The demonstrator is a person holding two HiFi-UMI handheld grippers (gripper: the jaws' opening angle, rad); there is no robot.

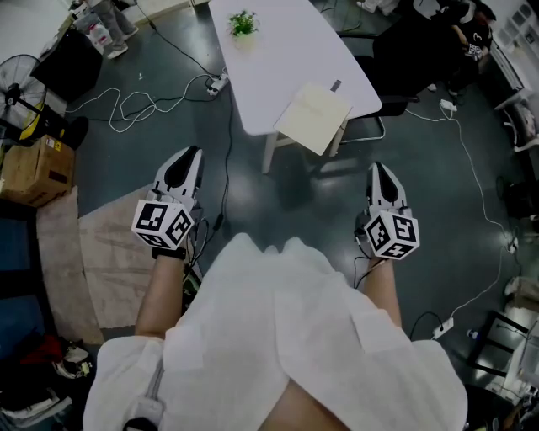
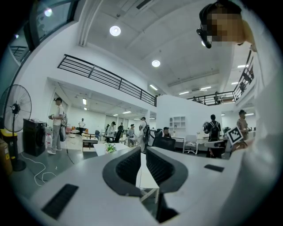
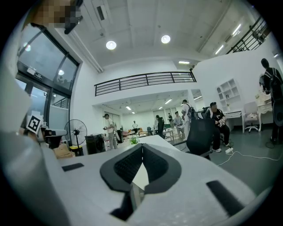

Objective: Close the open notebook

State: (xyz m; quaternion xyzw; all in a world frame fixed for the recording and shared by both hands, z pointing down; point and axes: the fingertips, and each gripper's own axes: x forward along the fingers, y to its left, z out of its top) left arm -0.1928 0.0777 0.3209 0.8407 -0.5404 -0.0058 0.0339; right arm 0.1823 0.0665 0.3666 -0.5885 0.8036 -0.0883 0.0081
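Observation:
A cream notebook (image 1: pixel 313 116) lies open on the near end of a long white table (image 1: pixel 278 59), its near corner over the table's edge. A small dark thing (image 1: pixel 336 85) lies just beyond it, and a small potted plant (image 1: pixel 242 23) stands at the table's far end. Both grippers are held level above the floor, well short of the table. My left gripper (image 1: pixel 192 153) (image 2: pixel 143 150) shows a narrow slit between its pads with nothing in it. My right gripper (image 1: pixel 376 168) (image 3: pixel 142 146) is shut, tips touching, and empty.
Cables (image 1: pixel 143 105) trail over the dark floor left of the table, and a white cable (image 1: pixel 476 181) runs on the right. A cardboard box (image 1: pixel 34 172), a fan (image 1: pixel 13 84) and a rug (image 1: pixel 101 252) are at the left. A black chair (image 1: pixel 396 50) stands right of the table. Several people stand in the background.

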